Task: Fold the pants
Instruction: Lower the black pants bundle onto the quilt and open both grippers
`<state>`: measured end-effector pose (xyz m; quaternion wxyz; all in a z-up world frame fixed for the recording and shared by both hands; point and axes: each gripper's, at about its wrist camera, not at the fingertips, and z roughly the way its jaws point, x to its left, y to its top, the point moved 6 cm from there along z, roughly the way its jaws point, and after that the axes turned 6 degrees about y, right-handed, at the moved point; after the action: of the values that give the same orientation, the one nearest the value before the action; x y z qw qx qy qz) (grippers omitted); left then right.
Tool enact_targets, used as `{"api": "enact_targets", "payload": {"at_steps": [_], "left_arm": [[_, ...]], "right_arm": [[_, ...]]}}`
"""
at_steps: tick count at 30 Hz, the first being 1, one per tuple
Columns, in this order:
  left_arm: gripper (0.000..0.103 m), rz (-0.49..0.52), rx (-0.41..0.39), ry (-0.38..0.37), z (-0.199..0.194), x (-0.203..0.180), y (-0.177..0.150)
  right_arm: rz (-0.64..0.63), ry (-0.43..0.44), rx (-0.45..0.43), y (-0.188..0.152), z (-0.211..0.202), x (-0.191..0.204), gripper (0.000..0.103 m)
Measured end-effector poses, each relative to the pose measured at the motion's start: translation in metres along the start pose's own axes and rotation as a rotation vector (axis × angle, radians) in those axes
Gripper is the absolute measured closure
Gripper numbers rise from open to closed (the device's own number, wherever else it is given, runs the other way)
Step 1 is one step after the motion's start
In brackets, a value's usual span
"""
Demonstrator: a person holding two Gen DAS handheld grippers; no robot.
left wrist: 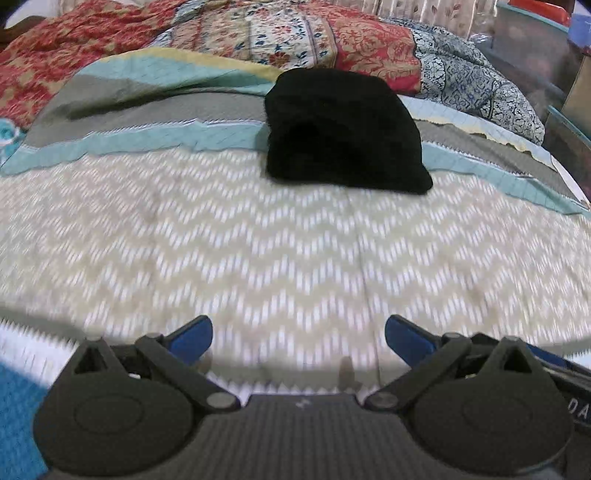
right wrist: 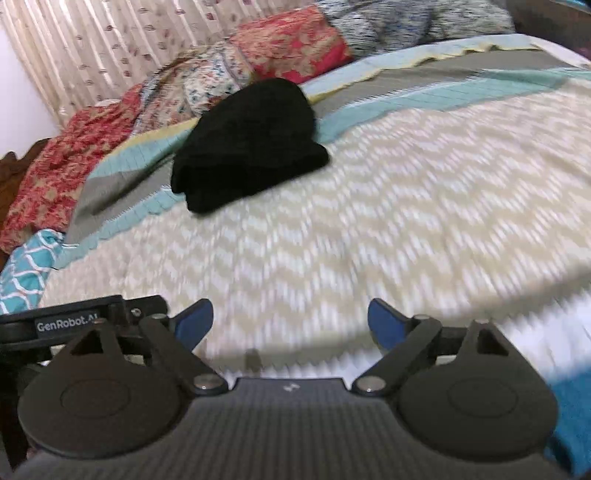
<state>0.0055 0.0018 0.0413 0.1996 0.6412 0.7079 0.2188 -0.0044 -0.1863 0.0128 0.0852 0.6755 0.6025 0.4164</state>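
Lying ahead: the pants (left wrist: pixel 343 133), a black bundle already folded, sit on the bed (left wrist: pixel 258 258) toward its far edge, at the striped border of the cover, just in front of the heaped quilts (left wrist: pixel 295 33).
Direction from fingers: up and ahead of both grippers, well apart from them; slightly right of centre for the left gripper (left wrist: pixel 298 334), left of centre for the right gripper (right wrist: pixel 291 323).
Long axis: hard to tell; the bundle looks compact, a little wider along the bed's far edge than deep.
Nearer hand: cannot tell; both look about equally far.
Left fingers: spread wide, nothing between them.
Right fingers: spread wide, nothing between them.
Task stage: judged done or nearly so, since the bundle lies compact and untouched.
Count: one pants bundle, two grippers, one bed, several quilts.
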Motion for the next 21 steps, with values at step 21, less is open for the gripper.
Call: {"api": "enact_targets", "payload": {"at_steps": [21], "left_arm": [[0.000,0.042,-0.019,0.168,-0.062,0.015,-0.070]], "right_arm": [[0.029,-0.071,0.078,-0.073,-0.054,0.017,0.007]]}}
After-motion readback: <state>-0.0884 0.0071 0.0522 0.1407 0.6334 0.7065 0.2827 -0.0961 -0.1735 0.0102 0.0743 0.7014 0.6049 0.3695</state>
